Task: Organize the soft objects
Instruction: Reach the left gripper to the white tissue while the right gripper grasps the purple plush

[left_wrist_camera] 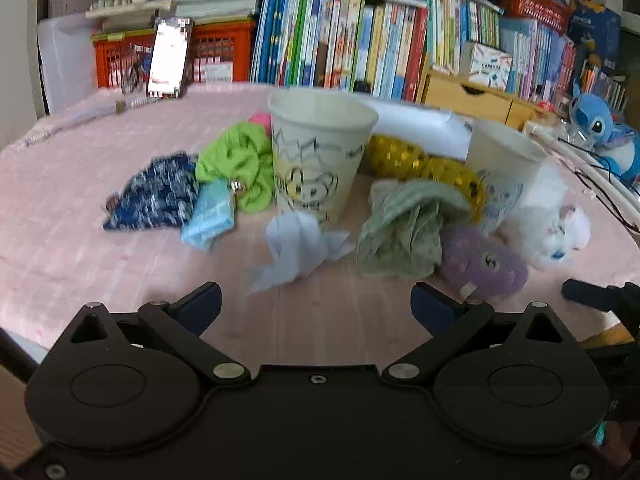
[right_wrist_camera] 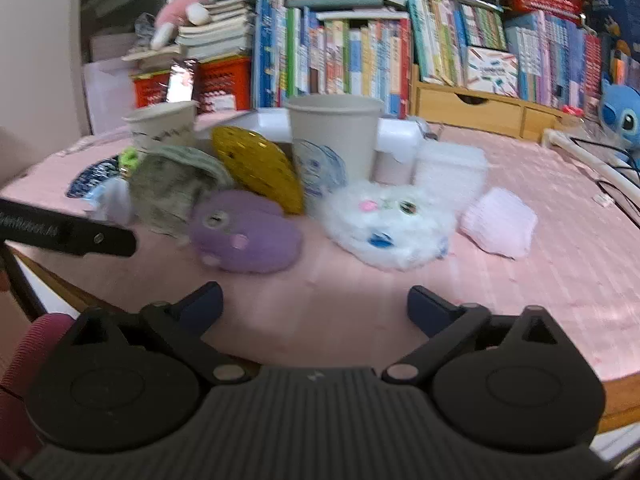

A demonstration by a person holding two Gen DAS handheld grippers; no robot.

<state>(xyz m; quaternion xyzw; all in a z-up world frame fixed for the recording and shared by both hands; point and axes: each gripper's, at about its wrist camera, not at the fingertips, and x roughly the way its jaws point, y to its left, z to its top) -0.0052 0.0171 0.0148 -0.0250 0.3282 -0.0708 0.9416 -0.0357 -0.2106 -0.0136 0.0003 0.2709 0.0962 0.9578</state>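
Soft things lie in a heap on the pink table cover. From the left they are a navy patterned cloth, a lime scrunchie, a white tissue, a grey-green cloth, a purple plush and a white fluffy plush. Two paper cups stand upright among them. My left gripper is open just short of the tissue. My right gripper is open and holds nothing, short of the purple plush and white plush. A pink knit pad lies to the right.
A gold sequined pouch leans between the cups. Books, orange crates and a wooden drawer box line the back. A blue plush and cables sit at the far right. The table's front edge is close.
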